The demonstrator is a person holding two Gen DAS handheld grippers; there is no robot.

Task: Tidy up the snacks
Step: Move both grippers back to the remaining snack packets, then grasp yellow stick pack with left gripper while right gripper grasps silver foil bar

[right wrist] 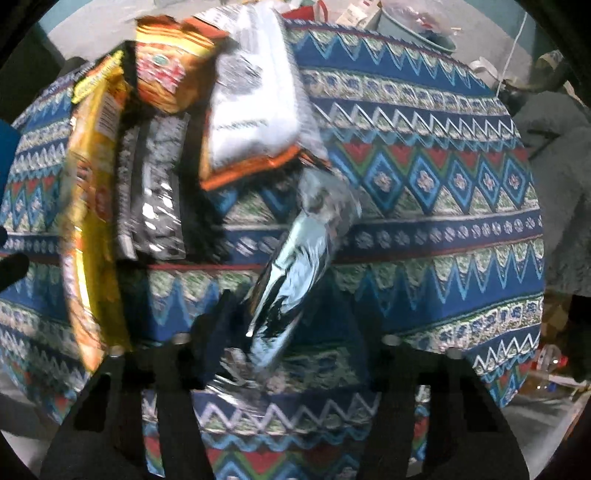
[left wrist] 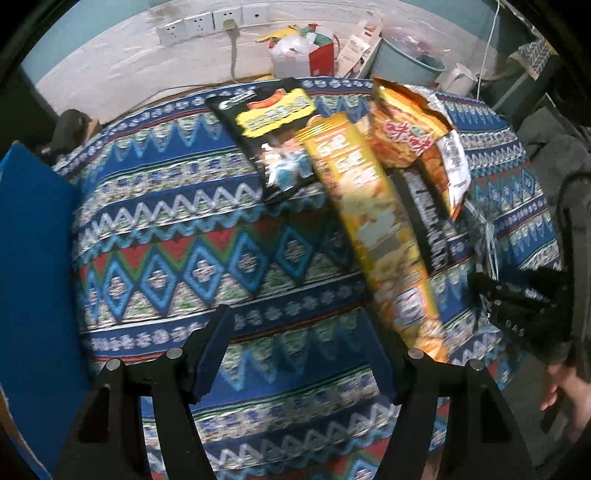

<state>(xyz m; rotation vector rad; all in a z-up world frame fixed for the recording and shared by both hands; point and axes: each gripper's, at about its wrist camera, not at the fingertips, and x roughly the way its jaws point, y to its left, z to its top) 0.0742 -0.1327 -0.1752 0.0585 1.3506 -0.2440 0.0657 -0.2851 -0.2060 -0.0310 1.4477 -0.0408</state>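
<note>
Blue patterned woven tablecloth [left wrist: 177, 229] with zigzag and diamond bands fills both views, covering a round table. Snack packets cluster at upper centre-right of the left wrist view and upper left of the right wrist view.

Long yellow snack bag [left wrist: 373, 221] runs diagonally from upper centre down to lower right in the left wrist view, overlapping the others. Black-and-yellow snack bag [left wrist: 269, 125] lies just left of it at upper centre. Orange crinkled snack bag [left wrist: 402, 125] sits at upper right, touching the yellow one. White-backed packet with orange edge [right wrist: 251, 107] lies at upper centre of the right wrist view, beside a black glossy packet [right wrist: 155, 192] at left.

Silver foil packet [right wrist: 299, 251] stands tilted at centre of the right wrist view, its lower end between the fingers of the right gripper [right wrist: 288, 332]; heavy blur, so whether the pads press on it cannot be told.

Left gripper [left wrist: 299, 354] at bottom centre of its view, jaws apart, nothing between them, only cloth below.

Blue flat board [left wrist: 33, 258] at left edge. White wall sockets [left wrist: 207, 22] at top.
</note>
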